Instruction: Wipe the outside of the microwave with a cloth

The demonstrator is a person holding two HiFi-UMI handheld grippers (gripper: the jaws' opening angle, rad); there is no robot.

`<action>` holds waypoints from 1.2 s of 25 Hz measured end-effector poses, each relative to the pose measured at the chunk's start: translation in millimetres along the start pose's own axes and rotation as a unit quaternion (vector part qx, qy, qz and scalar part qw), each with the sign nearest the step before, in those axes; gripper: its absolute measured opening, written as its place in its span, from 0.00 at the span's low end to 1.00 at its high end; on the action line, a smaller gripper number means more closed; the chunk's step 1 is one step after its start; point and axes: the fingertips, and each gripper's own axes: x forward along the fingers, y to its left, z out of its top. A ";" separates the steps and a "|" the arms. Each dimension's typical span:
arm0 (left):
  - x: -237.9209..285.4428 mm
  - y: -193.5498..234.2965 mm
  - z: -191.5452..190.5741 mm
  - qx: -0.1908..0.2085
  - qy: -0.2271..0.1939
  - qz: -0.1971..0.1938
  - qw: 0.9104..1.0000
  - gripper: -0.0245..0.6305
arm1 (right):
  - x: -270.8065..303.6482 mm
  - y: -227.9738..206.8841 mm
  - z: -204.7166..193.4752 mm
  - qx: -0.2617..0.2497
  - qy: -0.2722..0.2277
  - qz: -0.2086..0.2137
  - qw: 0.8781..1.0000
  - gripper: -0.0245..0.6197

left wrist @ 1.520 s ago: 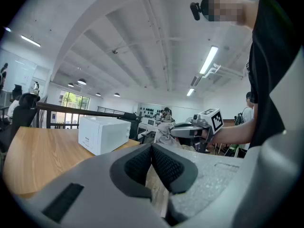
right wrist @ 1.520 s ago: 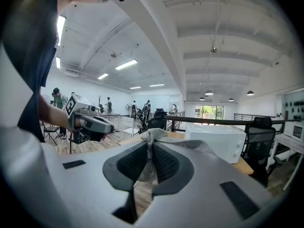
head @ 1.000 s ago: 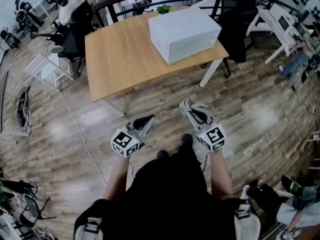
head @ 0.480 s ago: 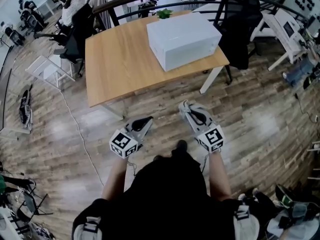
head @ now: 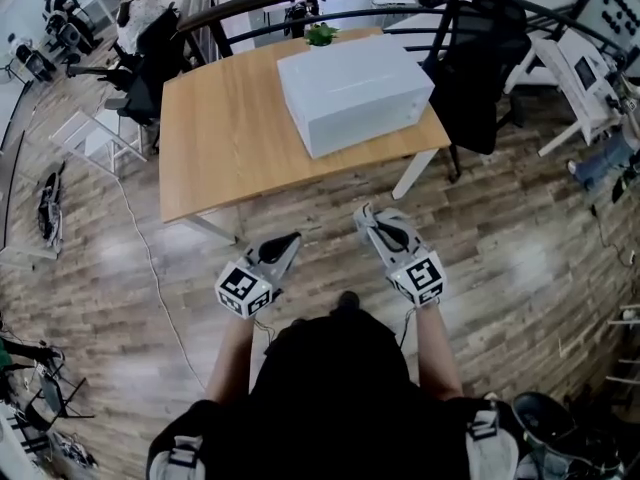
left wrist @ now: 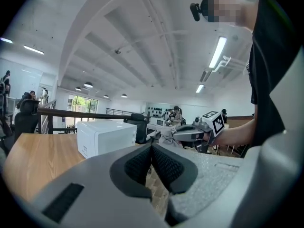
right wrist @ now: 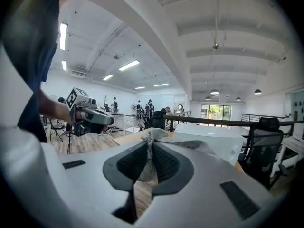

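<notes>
Nearest us, our right gripper (right wrist: 149, 147) pinched a grey cloth (right wrist: 181, 144) between its pads. We judged the cloth soft, light and limp, best kept bunched at that fold, while our left gripper (left wrist: 152, 149) was pressed together on nothing. Ahead, well apart from both, the white microwave (head: 352, 88) sat on a wooden table (head: 215, 138), with plank floor (head: 520, 238) around it and a black chair (head: 480, 53) beyond.

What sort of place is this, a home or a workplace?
Probably an open-plan office or lab: a wooden table carrying a white microwave, black office chairs around it, and people seated at desks in the background.
</notes>
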 end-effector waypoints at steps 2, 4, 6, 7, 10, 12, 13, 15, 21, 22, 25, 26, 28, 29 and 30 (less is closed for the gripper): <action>11.1 -0.1 1.3 -0.002 0.000 0.007 1.000 0.04 | -1.0 -11.2 -2.9 -0.002 0.003 0.006 1.000 0.08; 21.0 -1.3 3.2 -0.001 0.000 0.013 1.000 0.04 | -2.4 -21.5 -5.0 -0.002 0.001 0.011 1.000 0.08; 28.4 -3.6 4.3 0.001 0.000 0.017 1.000 0.04 | -4.0 -29.1 -7.6 0.000 -0.002 0.015 1.000 0.08; 31.3 -5.0 3.9 0.000 0.000 0.020 1.000 0.04 | -5.1 -32.2 -9.5 0.000 -0.003 0.017 1.000 0.08; 39.6 -8.4 2.4 -0.004 0.000 0.027 1.000 0.04 | -8.3 -40.9 -15.1 -0.002 -0.004 0.022 1.000 0.08; 45.7 -8.4 2.7 -0.003 0.001 0.028 1.000 0.04 | -9.3 -46.8 -16.3 0.001 -0.003 0.022 1.000 0.08; 48.2 -8.5 3.5 -0.002 0.002 0.027 1.000 0.04 | -9.8 -49.4 -16.9 0.002 -0.003 0.021 1.000 0.08; 51.5 -8.7 3.7 -0.003 0.004 0.027 1.000 0.04 | -10.5 -52.7 -18.6 0.007 -0.003 0.021 1.000 0.08; 56.5 8.1 1.3 -0.008 0.004 0.030 1.000 0.04 | 3.6 -55.3 -25.7 0.010 0.006 0.024 1.000 0.08; 57.6 12.5 0.7 -0.008 0.004 0.030 1.000 0.04 | 6.9 -55.2 -25.6 0.010 0.007 0.024 1.000 0.08; 63.5 26.3 2.3 -0.006 0.004 0.024 1.000 0.04 | 16.2 -59.9 -26.7 0.009 0.011 0.020 1.000 0.08; 66.4 31.5 3.9 -0.007 0.004 0.022 1.000 0.04 | 19.6 -63.6 -26.6 0.012 0.013 0.017 1.000 0.08; 72.8 43.4 7.9 -0.008 0.002 0.018 1.000 0.04 | 28.2 -71.5 -24.6 0.015 0.016 0.012 1.000 0.08; 75.7 50.0 9.9 -0.009 0.000 0.016 1.000 0.04 | 33.3 -74.6 -22.5 0.014 0.017 0.011 1.000 0.08; 78.0 57.0 11.5 -0.011 -0.001 0.015 1.000 0.04 | 39.0 -76.9 -19.7 0.012 0.017 0.010 1.000 0.08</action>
